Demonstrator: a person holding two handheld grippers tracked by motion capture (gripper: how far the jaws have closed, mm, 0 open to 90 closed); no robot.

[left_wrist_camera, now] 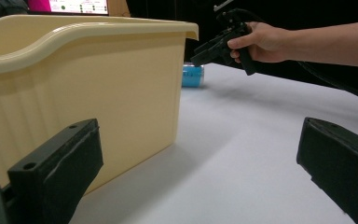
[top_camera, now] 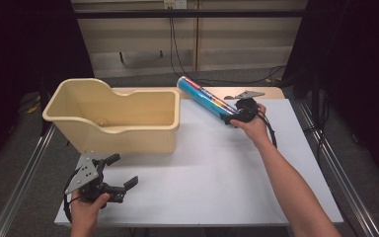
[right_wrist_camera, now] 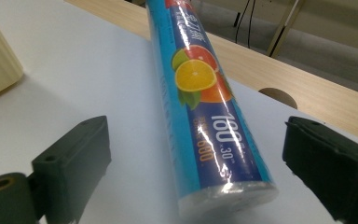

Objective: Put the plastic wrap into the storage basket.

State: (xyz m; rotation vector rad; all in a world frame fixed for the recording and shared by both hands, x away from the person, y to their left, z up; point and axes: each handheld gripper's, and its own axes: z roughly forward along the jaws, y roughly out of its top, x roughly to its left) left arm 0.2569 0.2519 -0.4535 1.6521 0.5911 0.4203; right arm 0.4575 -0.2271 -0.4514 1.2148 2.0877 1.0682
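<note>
Roll: blue cling-film roll (right_wrist_camera: 200,98) lying on the white counter (top_camera: 212,173) near its far edge, just right of the bin.
Right gripper (top_camera: 233,117): at the roll's near end, jaws apart on either side of it, pads not touching.
Left gripper (top_camera: 123,172): jaws wide open and empty, at the near left corner.
Bin: cream plastic bin (top_camera: 123,126) at the far left.
Open room: bare counter across the middle and right.

A white tabletop (top_camera: 212,182) overlies a wooden table (top_camera: 271,92). Behind it, a beige panelled wall (top_camera: 143,39) carries 1 socket (top_camera: 174,4) with black cables (top_camera: 175,49); grey floor (top_camera: 24,173).
</note>
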